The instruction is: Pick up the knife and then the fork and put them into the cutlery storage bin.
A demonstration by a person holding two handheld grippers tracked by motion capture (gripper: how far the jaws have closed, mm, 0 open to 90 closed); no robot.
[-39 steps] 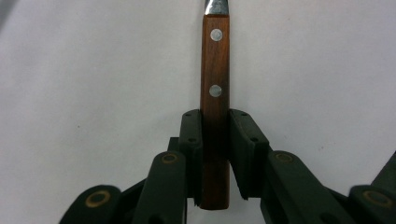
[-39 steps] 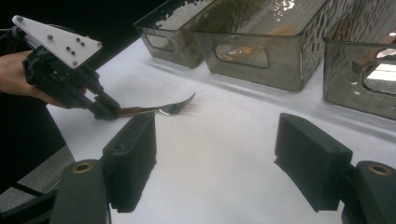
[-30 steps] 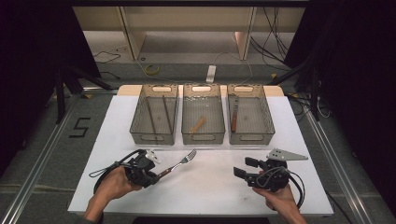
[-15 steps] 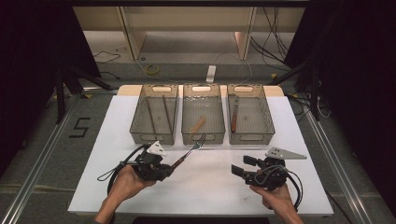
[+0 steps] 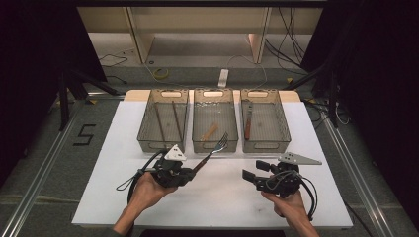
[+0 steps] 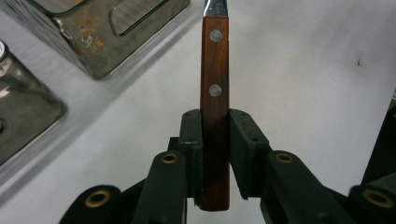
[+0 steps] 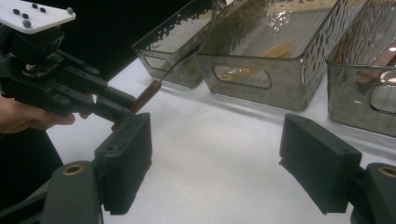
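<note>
Left gripper [image 5: 190, 173]: clamped on wooden handle of fork [image 5: 213, 149]; carried up toward 1 o'clock since a second back, tines now at front rim of middle basket [image 5: 214, 144].
Meaning: drop into that basket judged close.
Right gripper [image 5: 251, 176]: empty, jaws just widened further, parked at 5 o'clock on white table [image 5: 118, 148].

Left tool [image 5: 195, 168] clamped — right tool [image 5: 248, 175] spread wide
</note>
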